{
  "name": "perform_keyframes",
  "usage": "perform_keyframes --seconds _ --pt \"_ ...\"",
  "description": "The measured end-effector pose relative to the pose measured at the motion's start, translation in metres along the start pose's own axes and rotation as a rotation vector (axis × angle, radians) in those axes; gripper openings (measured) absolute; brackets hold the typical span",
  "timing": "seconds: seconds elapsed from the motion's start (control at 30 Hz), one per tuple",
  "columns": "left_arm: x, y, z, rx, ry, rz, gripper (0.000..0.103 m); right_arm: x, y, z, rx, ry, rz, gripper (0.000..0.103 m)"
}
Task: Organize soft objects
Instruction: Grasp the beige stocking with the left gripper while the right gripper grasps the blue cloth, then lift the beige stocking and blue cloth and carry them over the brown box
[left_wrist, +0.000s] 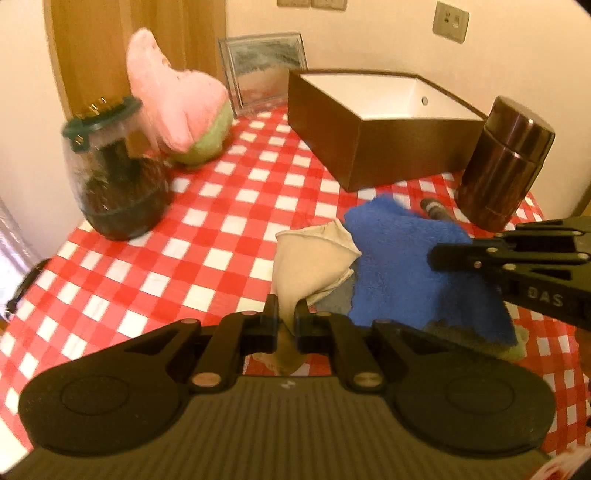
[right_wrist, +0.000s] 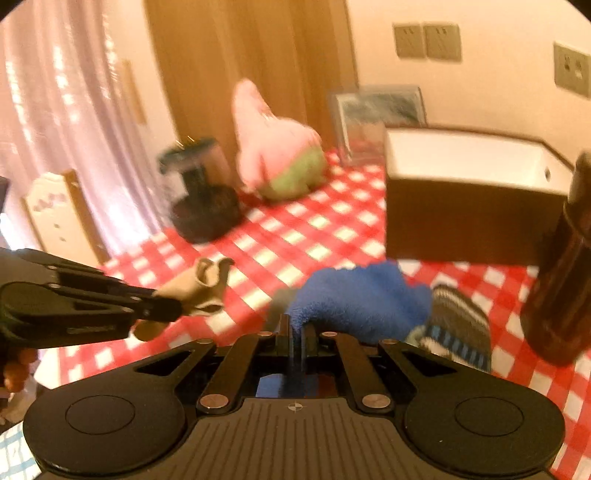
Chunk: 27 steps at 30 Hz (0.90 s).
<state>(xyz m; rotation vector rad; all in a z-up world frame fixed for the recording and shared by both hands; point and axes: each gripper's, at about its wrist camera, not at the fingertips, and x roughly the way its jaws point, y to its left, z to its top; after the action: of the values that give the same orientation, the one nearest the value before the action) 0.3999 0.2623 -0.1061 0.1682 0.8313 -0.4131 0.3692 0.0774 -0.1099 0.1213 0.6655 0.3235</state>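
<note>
Clamping down on both sides now: the left gripper (left_wrist: 286, 314) is pinched tight on a beige cloth (left_wrist: 314, 262), which bunches up out of the closed tips and hangs clear above the table (left_wrist: 221, 236); the right gripper (right_wrist: 295, 332) has its tips squeezed together on the near edge of a fluffy blue towel (right_wrist: 354, 299), a strip of blue showing between them and below; from the left wrist camera that towel (left_wrist: 413, 258) spreads just right of the beige cloth, with the right gripper (left_wrist: 439, 254) coming in from the right edge over it; from the right wrist camera the left gripper (right_wrist: 173, 308) reaches in from the left with the beige cloth (right_wrist: 203, 284) crumpled at its tips; a striped sock (right_wrist: 458, 325) lies just right of the towel, partly under it; a dark metal flask (left_wrist: 506, 162) stands at the right, near the towel; beyond it, far right, sits an open brown box (left_wrist: 369, 147) with a white inside; a pink and green plush toy (left_wrist: 181, 107) rests at the far left, just behind a clear jar (left_wrist: 110, 166) with a green lid; a framed picture (left_wrist: 262, 62) leans on the wall behind the box; the red and white checked cloth covers the whole table.
</note>
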Motion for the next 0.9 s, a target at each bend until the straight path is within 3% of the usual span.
perform_keyframes --seconds 0.2,0.37,0.67,0.9 --pt "-0.040 -0.014 0.000 0.005 -0.048 0.057 0.007 -0.050 0.010 -0.001 -0.018 -0.092 0.086 0.003" --pt "-0.070 -0.032 -0.009 -0.001 -0.062 0.083 0.007 -0.096 0.013 -0.013 -0.029 -0.119 0.128 0.003" --pt "-0.112 -0.085 -0.028 0.011 -0.096 0.076 0.007 -0.162 0.007 -0.040 -0.052 -0.131 0.129 0.003" --pt "-0.126 -0.111 -0.025 0.047 -0.130 0.053 0.007 -0.189 -0.009 -0.030 -0.065 -0.170 0.120 0.003"
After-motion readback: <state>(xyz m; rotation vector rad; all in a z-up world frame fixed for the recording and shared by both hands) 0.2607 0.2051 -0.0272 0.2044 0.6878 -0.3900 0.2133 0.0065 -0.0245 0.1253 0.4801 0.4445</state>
